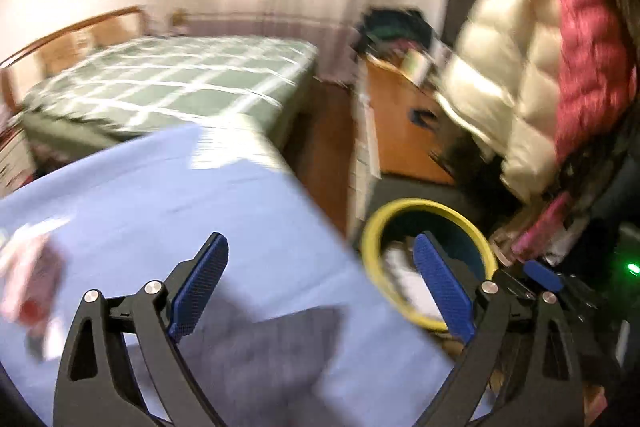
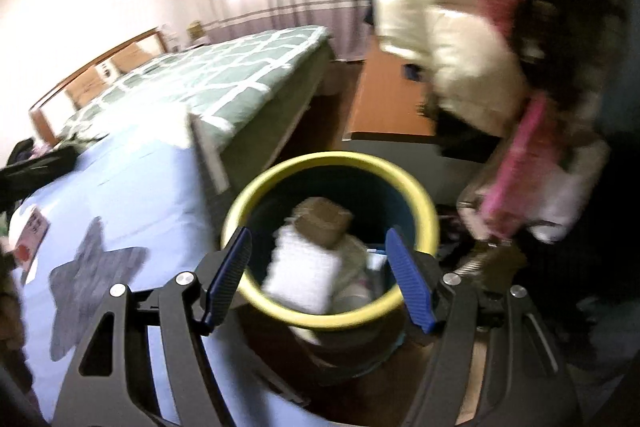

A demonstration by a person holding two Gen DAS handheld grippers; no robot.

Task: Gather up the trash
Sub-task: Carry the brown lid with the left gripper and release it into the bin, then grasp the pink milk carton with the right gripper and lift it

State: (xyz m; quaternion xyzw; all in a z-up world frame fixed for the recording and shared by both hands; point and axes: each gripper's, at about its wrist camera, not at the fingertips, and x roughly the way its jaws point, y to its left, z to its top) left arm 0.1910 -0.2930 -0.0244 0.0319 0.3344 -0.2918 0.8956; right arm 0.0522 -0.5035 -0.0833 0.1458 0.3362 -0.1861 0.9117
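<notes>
The yellow-rimmed bin (image 2: 332,163) stands on the floor just beside the blue-covered table (image 2: 132,187), with a white crumpled wad (image 2: 304,267) and a brown lump (image 2: 322,221) inside. The right gripper (image 2: 320,279) hangs over its mouth, fingers spread wide and empty. The left gripper (image 1: 320,287) hovers at the table edge, jaws wide apart, holding nothing. A pink-and-white wrapper (image 1: 28,279) lies blurred on the cloth near a grey star patch (image 2: 88,267)

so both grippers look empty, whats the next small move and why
Probably swing the open left gripper left toward the red and white wrapper on the blue sheet. The right gripper hangs open over the yellow-rimmed bin, which already holds trash.
</notes>
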